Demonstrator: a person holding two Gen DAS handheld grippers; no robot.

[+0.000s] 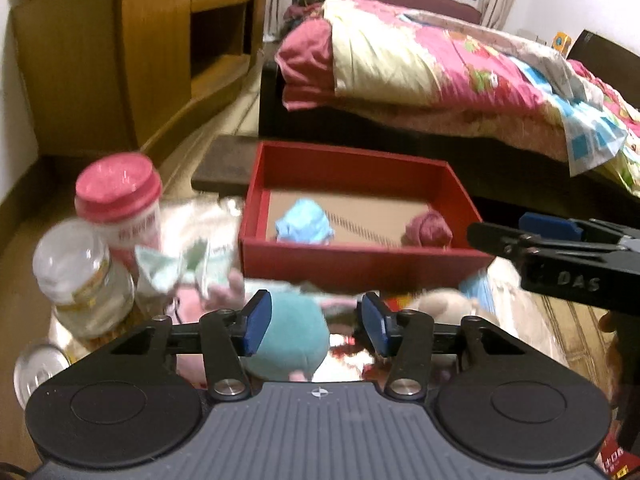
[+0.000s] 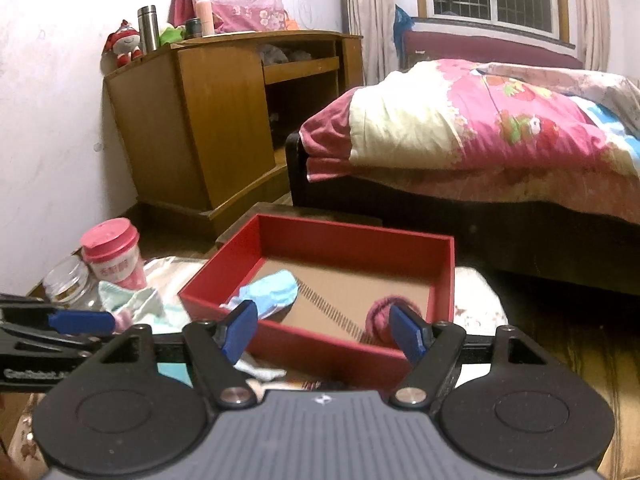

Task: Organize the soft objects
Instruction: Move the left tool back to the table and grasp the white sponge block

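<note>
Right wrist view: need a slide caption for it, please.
Open right gripper hovers before a red box holding a blue sock and a pink sock.

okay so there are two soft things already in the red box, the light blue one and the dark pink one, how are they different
The light blue sock lies loosely spread out near the left wall of the red box; the dark pink bundle is rolled into a tight ball near the right front corner. The blue one looks longer and flatter, the pink one rounder and more compact. Both are soft fabric items resting on the box's brown floor, and no fingers touch either.

Warm dim indoor light; fisheye-bent edges; left view motion-blurred.
</note>
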